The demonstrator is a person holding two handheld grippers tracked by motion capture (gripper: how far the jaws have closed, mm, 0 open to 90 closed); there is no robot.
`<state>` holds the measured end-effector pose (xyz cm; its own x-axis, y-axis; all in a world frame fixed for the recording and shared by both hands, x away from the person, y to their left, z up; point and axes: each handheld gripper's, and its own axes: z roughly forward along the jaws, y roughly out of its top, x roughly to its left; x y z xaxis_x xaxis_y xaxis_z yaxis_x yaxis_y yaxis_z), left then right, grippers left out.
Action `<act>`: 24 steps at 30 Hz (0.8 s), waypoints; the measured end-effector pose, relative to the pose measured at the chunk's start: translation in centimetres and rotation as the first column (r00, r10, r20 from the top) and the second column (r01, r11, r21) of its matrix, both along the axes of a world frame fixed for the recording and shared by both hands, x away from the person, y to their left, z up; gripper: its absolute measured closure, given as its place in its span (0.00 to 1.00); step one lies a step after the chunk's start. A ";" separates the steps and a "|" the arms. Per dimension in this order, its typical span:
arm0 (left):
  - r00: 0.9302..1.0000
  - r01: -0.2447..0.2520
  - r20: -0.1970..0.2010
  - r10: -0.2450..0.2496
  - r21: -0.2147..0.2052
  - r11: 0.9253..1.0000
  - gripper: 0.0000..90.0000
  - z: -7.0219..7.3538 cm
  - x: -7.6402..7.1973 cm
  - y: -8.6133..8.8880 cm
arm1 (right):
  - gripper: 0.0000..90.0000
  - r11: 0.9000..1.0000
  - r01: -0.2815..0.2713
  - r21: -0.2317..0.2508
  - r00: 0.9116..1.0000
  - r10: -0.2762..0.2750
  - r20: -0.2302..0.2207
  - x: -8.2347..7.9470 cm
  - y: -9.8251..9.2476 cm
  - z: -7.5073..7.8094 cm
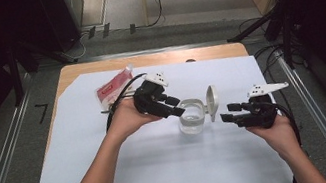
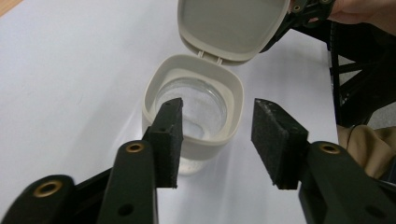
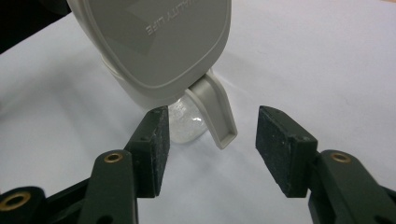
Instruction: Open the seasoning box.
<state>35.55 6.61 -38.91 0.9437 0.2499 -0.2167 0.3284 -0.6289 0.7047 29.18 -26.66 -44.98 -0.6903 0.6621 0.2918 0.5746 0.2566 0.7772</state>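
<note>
One clear jar (image 1: 191, 118), one flipped-up lid (image 1: 212, 102), two open tools.

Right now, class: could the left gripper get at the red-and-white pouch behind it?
Probably yes. The left gripper is open and holds nothing, and bare white sheet lies between it and the pouch; it would only need turning round.
</note>
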 end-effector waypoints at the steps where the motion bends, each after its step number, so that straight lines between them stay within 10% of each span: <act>1: 1.000 -0.010 -0.018 0.010 -0.001 1.000 0.57 -0.1 0.0 0.2 | 0.50 1.000 -0.001 -0.005 1.000 0.001 0.008 -0.1 0.0 -0.1; 24: 0.989 -0.143 -0.029 0.143 -0.005 0.990 0.50 0.2 -2.1 6.8 | 0.43 0.998 -0.024 -0.059 1.000 0.024 -0.001 0.1 0.2 -0.7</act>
<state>33.43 13.42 -38.67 0.8919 0.3798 -0.2456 0.4346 -0.5693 0.6979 29.32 -26.47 -45.64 -0.7062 0.6614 0.2527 0.5678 0.3159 0.7601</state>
